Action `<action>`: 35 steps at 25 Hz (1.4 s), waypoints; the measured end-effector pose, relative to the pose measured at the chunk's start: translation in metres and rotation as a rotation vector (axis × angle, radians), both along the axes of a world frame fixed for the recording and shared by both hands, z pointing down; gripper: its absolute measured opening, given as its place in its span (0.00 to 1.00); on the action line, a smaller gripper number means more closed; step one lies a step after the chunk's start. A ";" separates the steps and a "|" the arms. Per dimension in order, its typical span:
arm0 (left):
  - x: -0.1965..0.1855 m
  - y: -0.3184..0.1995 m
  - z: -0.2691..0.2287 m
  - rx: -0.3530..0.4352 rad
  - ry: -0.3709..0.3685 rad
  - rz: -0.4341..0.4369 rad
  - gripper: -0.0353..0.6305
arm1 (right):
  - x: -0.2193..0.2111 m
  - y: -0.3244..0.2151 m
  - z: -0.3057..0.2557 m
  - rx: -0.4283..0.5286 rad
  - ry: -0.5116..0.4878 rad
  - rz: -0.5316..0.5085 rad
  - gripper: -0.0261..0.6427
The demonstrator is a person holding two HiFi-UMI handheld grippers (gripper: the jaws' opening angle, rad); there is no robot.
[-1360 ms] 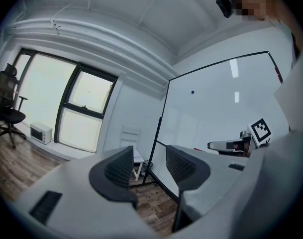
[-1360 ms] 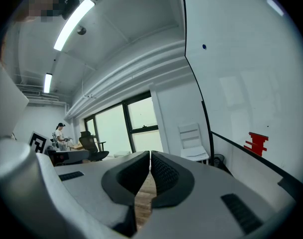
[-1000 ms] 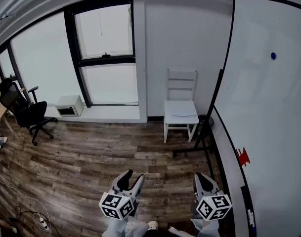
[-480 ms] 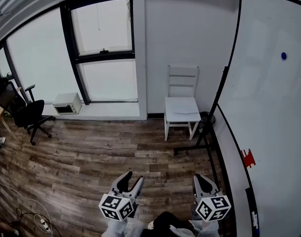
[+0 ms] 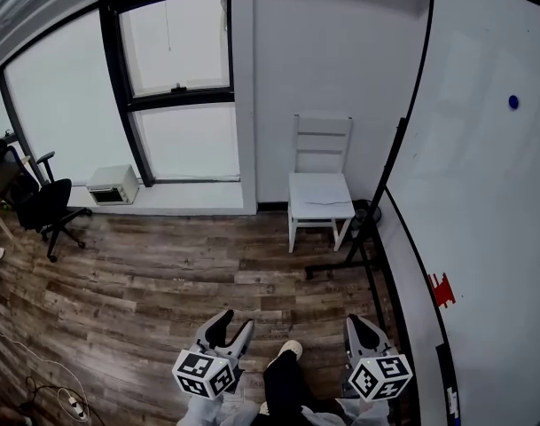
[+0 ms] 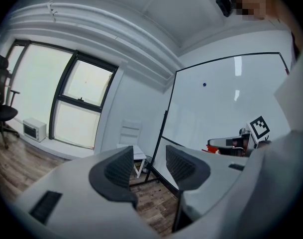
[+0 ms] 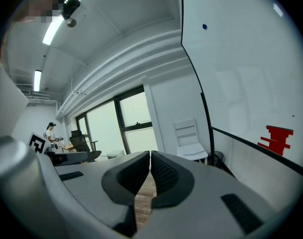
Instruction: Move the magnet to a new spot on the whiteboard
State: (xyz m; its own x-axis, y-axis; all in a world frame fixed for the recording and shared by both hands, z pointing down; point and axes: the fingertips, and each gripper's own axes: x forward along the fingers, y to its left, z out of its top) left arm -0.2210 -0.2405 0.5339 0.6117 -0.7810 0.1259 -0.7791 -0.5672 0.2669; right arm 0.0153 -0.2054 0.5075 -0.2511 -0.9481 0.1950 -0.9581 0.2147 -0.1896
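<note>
A small blue round magnet [image 5: 513, 102] sticks high on the large whiteboard [image 5: 491, 202] at the right; the same magnet [image 6: 204, 84] shows as a dot in the left gripper view, and the magnet [image 7: 204, 27] shows again in the right gripper view. A red marking [image 5: 442, 289] sits lower on the board. My left gripper [image 5: 227, 328] is held low over the wood floor, open with nothing between its jaws. My right gripper [image 5: 362, 331] hangs beside it near the board's foot, jaws shut and empty. Both are far below the magnet.
A white chair [image 5: 320, 187] stands against the back wall by the whiteboard's black stand [image 5: 369, 238]. A black office chair [image 5: 30, 198] and a small white appliance [image 5: 111, 185] sit by the windows at left. The holder's leg and shoe [image 5: 287, 366] show between the grippers.
The view has swung slightly, so the whiteboard and magnet sit further right. A leg and shoe have stepped into view between the grippers. Both grippers stay low, jaws unchanged.
</note>
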 end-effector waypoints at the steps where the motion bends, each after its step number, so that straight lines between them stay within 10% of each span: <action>1: 0.006 -0.005 -0.001 0.005 -0.006 0.011 0.35 | 0.006 -0.004 -0.001 0.005 0.009 0.013 0.09; 18: 0.172 -0.205 -0.047 0.080 -0.012 0.273 0.35 | 0.160 -0.145 -0.053 0.098 0.015 0.275 0.09; 35: 0.321 -0.291 -0.038 0.074 0.010 0.575 0.35 | 0.266 -0.155 -0.062 0.126 0.046 0.593 0.09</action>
